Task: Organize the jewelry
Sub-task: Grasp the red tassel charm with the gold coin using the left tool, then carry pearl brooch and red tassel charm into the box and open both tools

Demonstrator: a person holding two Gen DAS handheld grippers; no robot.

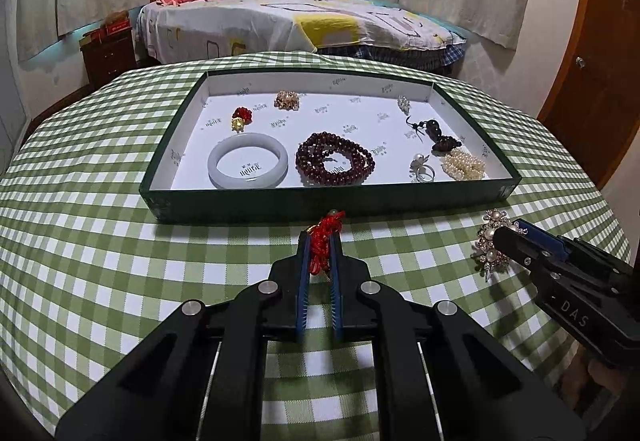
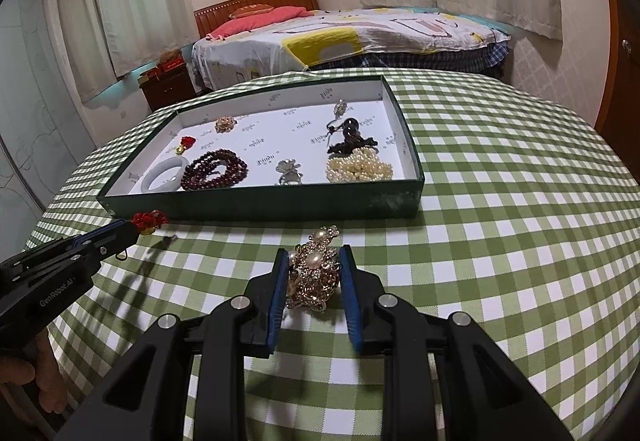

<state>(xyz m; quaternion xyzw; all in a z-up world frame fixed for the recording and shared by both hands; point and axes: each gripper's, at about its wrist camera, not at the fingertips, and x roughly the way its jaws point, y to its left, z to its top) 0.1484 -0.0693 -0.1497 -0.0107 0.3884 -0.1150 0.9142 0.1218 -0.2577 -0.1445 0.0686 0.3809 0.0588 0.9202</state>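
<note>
The left claw (image 1: pixel 319 241), marked "GenRobot.AI", grips a red knotted charm (image 1: pixel 326 237), while the right claw (image 2: pixel 314 253), lettered "DAS", clamps a pearl brooch (image 2: pixel 314 273).

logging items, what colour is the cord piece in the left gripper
Red cord piece, with a small gold bit; clearest in the left wrist view.

My left tool's (image 1: pixel 320 241) pads hide most of the red charm (image 1: pixel 326 237); the box's (image 1: pixel 320 203) near wall cuts off the bangle's (image 1: pixel 248 165) lower edge.
</note>
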